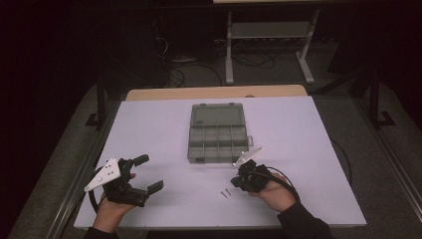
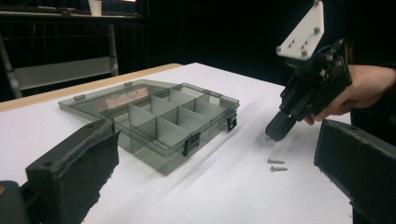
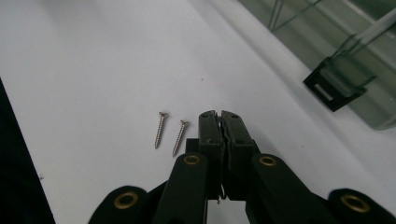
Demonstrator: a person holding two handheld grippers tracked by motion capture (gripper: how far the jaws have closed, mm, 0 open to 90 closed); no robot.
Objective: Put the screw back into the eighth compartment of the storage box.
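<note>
High view looks down on the table (image 1: 149, 124); both gripper views sit low, sharing the screws (image 3: 170, 133).

White table (image 1: 149, 124), open grey compartment box (image 1: 218, 130) at its middle, two screws (image 1: 226, 193) nearer the front edge

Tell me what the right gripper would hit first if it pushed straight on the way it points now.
Probably the bare table: the right gripper, jaws shut, points steeply down at it. The two screws lie just beside its tips, and the organizer box lies apart.
</note>
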